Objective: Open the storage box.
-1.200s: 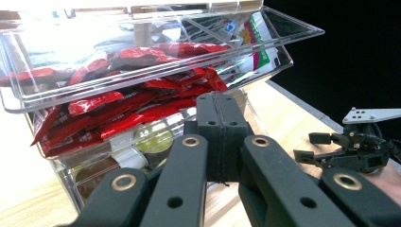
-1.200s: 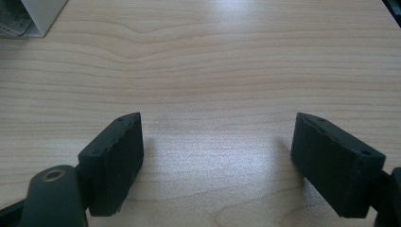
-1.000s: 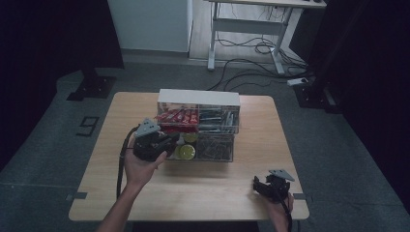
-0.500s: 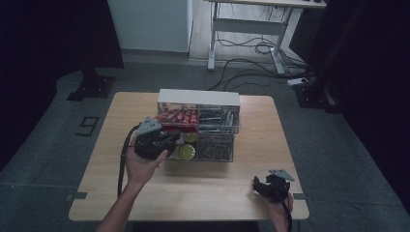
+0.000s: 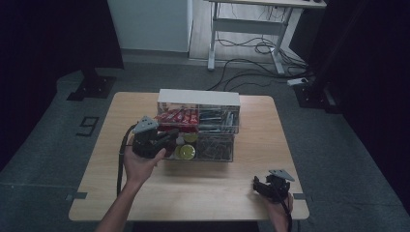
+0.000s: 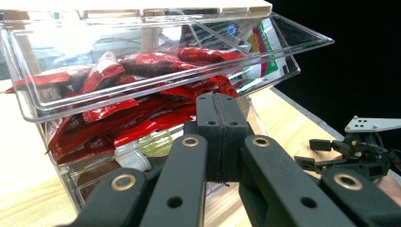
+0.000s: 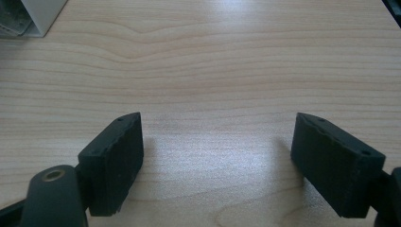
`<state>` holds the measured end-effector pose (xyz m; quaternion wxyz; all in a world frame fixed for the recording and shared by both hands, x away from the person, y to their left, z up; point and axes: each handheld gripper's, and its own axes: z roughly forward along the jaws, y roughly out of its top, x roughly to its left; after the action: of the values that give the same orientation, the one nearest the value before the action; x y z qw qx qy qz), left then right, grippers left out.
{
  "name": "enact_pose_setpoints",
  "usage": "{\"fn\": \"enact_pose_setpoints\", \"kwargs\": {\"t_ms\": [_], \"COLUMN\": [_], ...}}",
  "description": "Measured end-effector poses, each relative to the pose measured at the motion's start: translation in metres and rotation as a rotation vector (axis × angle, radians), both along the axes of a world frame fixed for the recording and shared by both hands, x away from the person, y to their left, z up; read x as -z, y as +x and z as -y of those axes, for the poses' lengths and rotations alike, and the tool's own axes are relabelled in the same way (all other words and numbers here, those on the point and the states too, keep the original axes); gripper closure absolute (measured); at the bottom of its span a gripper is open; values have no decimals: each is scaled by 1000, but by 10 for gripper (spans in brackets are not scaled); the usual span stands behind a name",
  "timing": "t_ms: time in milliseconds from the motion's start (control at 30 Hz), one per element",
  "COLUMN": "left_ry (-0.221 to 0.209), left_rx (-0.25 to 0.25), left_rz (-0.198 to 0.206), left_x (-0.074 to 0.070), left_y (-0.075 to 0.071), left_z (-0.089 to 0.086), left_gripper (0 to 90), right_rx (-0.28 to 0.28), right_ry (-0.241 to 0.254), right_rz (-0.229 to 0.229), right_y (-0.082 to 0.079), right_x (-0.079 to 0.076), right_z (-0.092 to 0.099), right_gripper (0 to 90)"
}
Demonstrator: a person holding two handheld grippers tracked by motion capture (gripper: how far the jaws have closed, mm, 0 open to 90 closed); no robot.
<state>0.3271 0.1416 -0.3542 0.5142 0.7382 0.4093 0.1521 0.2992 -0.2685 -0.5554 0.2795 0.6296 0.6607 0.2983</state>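
Observation:
A clear storage box with a white top [image 5: 198, 98] stands mid-table. Its upper left bin [image 6: 142, 75] is full of red packets [image 5: 176, 116], and its clear front leans out toward me. My left gripper [image 5: 170, 140] is held in a hand at the box's left front, by the lower left bin holding round yellow items [image 5: 186, 151]. In the left gripper view its jaws [image 6: 220, 109] are pressed together with nothing between them, just in front of the red-packet bin. My right gripper [image 5: 263, 186] rests at the table's near right corner, open over bare wood [image 7: 217, 127].
The box's right-hand bins hold metal hardware [image 5: 217, 118] and dark clips [image 5: 215, 147]. The wooden table [image 5: 203, 193] runs bare in front of the box. Beyond the table stand a white desk frame [image 5: 246, 29] and floor cables [image 5: 251, 48]. My right gripper [image 6: 359, 151] shows far right.

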Motion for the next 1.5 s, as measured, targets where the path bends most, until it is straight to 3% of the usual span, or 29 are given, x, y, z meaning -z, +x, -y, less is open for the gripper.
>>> {"fn": "enact_pose_setpoints", "kwargs": {"t_ms": [600, 1000, 1133, 1233, 1500], "left_ry": [1, -33, -24, -30, -27], "left_rx": [-12, 4, 1, 15, 11], "left_rz": [-12, -55, -37, -39, -58], "left_x": [3, 24, 19, 12, 12], "left_y": [4, 9, 8, 9, 15], "left_z": [-3, -5, -5, -4, -2], "left_gripper": [891, 888, 899, 900, 900], "right_rx": [1, 0, 0, 1, 0], "right_ry": [1, 1, 1, 2, 1], "right_rz": [-1, -1, -1, -1, -1], "right_y": [0, 0, 0, 0, 0], "right_x": [0, 0, 0, 0, 0], "right_z": [0, 0, 0, 0, 0], "right_gripper": [180, 180, 179, 179, 179]}}
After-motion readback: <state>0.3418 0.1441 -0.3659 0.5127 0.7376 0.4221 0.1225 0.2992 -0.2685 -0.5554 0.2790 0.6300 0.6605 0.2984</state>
